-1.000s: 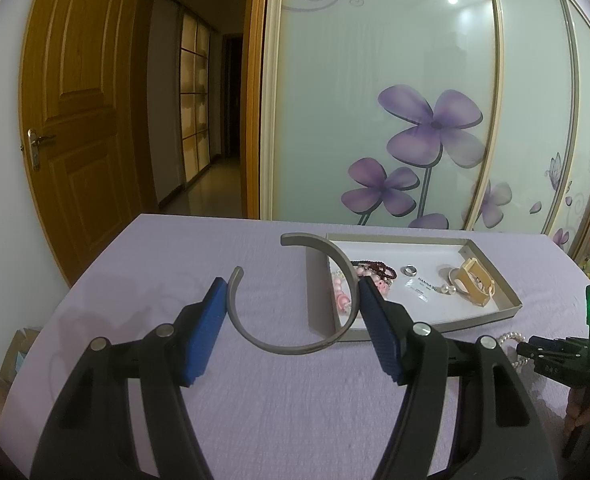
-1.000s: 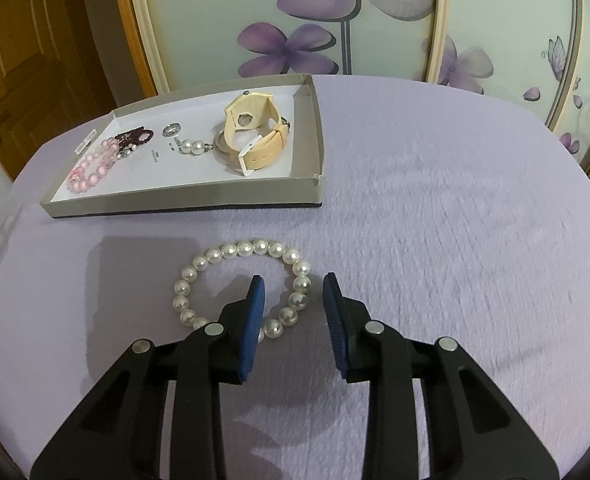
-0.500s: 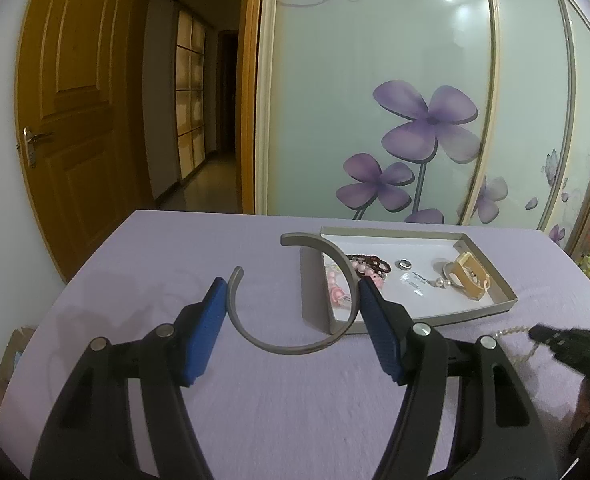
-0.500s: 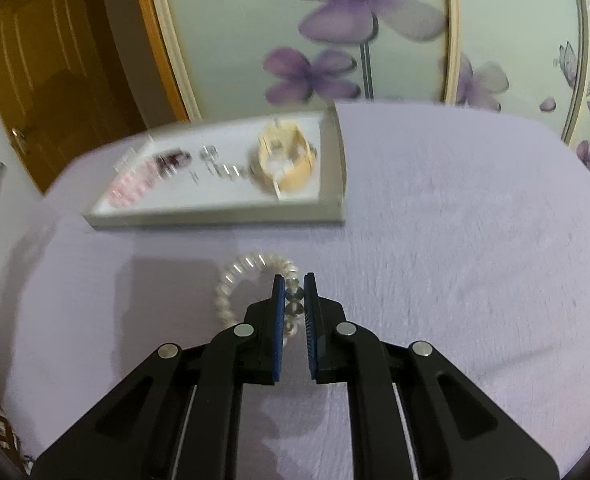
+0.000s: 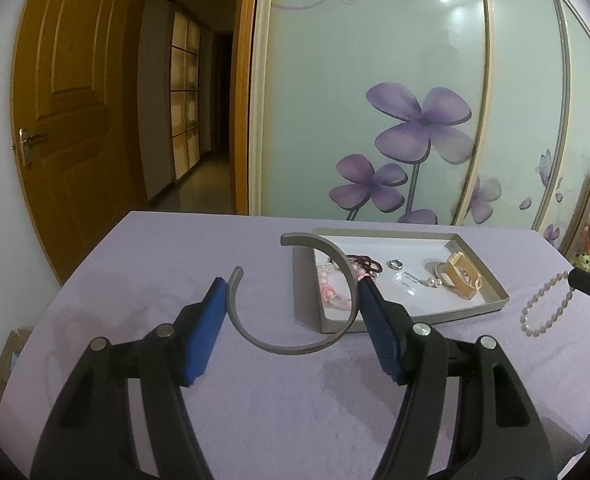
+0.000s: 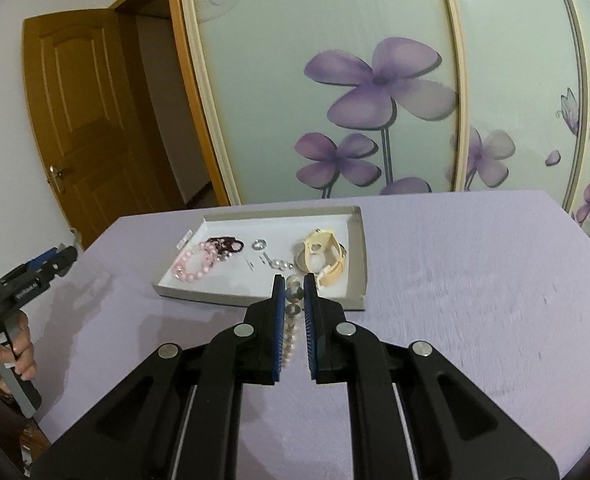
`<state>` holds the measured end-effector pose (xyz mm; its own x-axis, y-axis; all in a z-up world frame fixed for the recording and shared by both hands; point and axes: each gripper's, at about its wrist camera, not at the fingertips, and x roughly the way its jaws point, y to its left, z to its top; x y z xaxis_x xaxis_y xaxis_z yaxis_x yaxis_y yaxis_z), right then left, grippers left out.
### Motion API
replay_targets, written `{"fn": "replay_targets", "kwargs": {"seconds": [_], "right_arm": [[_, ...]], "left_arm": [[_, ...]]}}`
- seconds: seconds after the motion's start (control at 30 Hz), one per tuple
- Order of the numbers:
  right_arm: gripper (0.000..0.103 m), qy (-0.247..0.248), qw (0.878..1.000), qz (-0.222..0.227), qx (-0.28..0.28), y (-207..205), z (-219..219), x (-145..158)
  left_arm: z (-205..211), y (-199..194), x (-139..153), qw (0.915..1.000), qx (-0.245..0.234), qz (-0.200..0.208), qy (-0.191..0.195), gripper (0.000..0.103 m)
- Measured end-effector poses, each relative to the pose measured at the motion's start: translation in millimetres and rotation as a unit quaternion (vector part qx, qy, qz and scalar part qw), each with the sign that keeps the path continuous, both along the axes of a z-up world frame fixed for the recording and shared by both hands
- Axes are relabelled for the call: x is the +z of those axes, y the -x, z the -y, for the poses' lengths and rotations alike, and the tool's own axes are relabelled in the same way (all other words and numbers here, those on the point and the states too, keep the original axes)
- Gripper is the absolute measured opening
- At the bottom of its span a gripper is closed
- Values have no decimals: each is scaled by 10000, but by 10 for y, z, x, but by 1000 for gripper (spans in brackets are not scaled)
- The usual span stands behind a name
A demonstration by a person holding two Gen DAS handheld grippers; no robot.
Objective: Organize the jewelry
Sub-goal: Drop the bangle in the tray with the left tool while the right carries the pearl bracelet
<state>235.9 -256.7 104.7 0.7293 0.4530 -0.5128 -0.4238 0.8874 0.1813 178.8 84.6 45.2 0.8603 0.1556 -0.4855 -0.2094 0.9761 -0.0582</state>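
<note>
Wardrobe (image 5: 375,100): sliding glass panels printed with purple flowers are seen behind the table.

Door (image 5: 67,120): a brown wooden leaf is seen open at the left, beside a dark hallway.

Table (image 5: 175,264): covered in a lilac cloth, on which the tray is set.

Tray (image 6: 359,248): a shallow grey box with a white floor. It is seen beyond the right gripper's tips, and its near left corner is crossed by the bangle in the left view.

Left gripper (image 5: 291,322): its blue pads are pressed on both sides of the bangle, which is held above the cloth.

Right gripper (image 6: 294,308): clenched on the pearls, raised over the cloth just before the tray's near wall.

Hand (image 6: 11,348): seen at the left edge of the right view, wrapped around the left gripper's handle.

Bangle (image 5: 287,346): a grey open hoop, its gap turned to the far side.

Pearls (image 5: 543,304): a white bead loop, hung from the right gripper's tips beside the tray's right end.

Watch (image 6: 327,256): cream strap, laid at the tray's right end.

Pink beads (image 6: 193,266): laid at the tray's left end, a dark bracelet (image 6: 225,244) just behind.

Ring (image 6: 259,244): silver, laid mid-tray.
</note>
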Motion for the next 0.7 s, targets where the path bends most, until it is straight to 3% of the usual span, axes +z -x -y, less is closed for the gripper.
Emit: {"fn": "replay_targets", "kwargs": {"seconds": [0.33, 0.7], "right_arm": [[10, -40, 10000, 80, 9, -80, -39, 50], [10, -156, 9998, 56, 55, -272, -33, 28]], "left_arm": [[144, -273, -32, 9994, -259, -173, 135, 66], [572, -1227, -248, 9937, -882, -544, 432, 66]]}}
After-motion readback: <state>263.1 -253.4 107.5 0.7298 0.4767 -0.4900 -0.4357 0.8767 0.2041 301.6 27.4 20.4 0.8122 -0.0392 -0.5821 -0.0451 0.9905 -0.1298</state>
